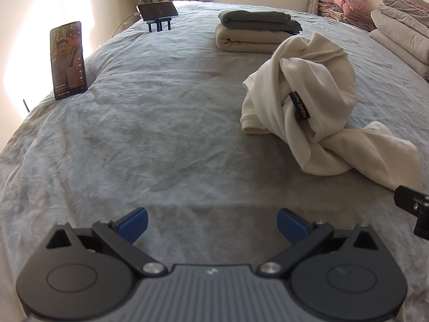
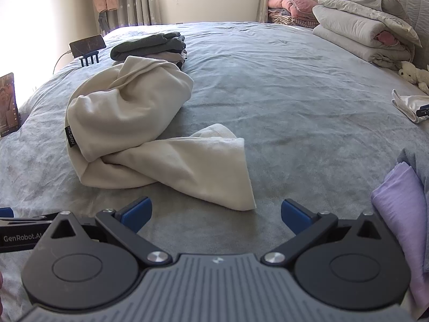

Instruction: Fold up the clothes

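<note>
A cream garment lies crumpled and twisted on the grey bed cover, with a black label showing. It also shows in the right wrist view, just ahead of my right gripper. My left gripper is open and empty, low over the bed, with the garment ahead to its right. My right gripper is open and empty; the garment's near corner lies just beyond its fingers. A stack of folded clothes, dark green on beige, sits behind the garment; it also shows in the right wrist view.
A phone stands upright at the bed's left edge, and another phone rests on a small stand at the far left. Folded quilts and pillows are piled at the far right. A purple cloth lies at the right.
</note>
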Tool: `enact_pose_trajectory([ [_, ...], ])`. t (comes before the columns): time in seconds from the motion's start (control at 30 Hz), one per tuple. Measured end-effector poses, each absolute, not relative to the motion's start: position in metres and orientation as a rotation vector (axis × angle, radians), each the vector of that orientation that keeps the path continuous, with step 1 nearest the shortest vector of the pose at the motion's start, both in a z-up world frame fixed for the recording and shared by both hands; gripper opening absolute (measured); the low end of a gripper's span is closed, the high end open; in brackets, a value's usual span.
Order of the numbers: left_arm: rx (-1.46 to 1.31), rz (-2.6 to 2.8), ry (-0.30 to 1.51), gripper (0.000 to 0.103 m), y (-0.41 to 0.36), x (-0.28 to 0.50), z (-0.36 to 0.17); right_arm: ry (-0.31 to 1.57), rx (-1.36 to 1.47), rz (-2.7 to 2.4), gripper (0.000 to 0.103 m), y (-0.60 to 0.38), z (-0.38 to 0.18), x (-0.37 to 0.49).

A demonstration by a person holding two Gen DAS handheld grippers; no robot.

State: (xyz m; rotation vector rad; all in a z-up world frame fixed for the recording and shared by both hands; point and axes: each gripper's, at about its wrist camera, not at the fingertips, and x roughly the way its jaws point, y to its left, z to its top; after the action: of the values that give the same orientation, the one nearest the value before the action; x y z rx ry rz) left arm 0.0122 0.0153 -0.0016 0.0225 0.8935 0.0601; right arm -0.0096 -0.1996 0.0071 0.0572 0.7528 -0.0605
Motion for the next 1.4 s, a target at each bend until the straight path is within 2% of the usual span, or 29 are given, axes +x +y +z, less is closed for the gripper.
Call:
enact_pose_trajectory([
  [1.07,0.055,0.083,0.869,0.103,0.016,0.01,0.004,0.774,0.055,-0.069,0.103,-0.197,0.001,-0.006],
  [1.4,0.01,0.138,0.851,0.103,0.045,0.02,0.009,0.788,0.094,-0.057,0.103,-0.188,0.008,0.017],
])
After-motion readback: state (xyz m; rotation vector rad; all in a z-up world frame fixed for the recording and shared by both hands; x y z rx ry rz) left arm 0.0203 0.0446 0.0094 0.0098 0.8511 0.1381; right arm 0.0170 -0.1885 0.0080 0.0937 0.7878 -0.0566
